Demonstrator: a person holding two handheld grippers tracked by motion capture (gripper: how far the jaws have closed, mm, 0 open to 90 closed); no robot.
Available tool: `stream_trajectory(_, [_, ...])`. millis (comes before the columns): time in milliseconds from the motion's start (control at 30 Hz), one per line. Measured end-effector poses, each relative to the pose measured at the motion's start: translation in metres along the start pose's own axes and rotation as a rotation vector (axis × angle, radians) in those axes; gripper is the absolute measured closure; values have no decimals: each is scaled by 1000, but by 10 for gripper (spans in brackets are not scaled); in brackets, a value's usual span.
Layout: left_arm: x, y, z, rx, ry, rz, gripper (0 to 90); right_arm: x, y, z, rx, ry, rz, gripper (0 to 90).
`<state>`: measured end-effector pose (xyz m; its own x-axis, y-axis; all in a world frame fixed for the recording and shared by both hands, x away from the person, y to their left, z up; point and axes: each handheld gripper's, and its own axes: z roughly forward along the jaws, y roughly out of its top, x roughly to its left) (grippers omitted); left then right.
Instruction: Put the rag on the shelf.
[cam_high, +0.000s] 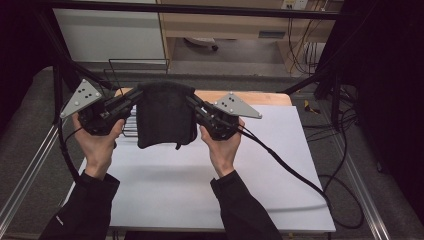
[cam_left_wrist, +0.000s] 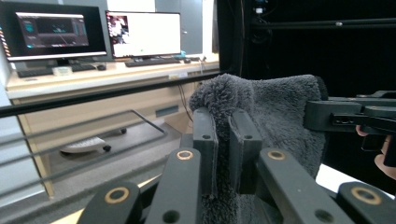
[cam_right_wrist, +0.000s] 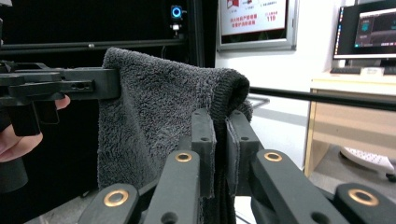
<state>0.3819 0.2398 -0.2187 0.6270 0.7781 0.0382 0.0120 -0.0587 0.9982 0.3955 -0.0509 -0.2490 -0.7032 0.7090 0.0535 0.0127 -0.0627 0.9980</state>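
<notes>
Left gripper (cam_high: 131, 98) and right gripper (cam_high: 194, 102) pinching towel (cam_high: 165, 120) top corners, jaws pressed | towel hanging above counter (cam_high: 280, 165) | risk: thin corner bites slipping, towel dropping.

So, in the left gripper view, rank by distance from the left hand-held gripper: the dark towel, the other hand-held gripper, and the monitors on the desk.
1. Dark towel: clamped between the left hand-held gripper jaws.
2. Right hand-held gripper: across the towel, gripping its far corner, at right.
3. Monitors: on the desk far behind, upper left.
</notes>
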Motion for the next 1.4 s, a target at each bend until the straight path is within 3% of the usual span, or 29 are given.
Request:
stream_trajectory(733, [32, 48, -11, -140, 78, 19, 826, 17, 54, 40, -101, 2, -60, 840])
stream_trajectory(933, [40, 61, -11, -158, 93, 7, 826, 23, 70, 50, -119, -3, -93, 839])
stream_trajectory(1400, [63, 90, -3, -183, 135, -3, 826, 27, 99, 79, -153, -10, -103, 840])
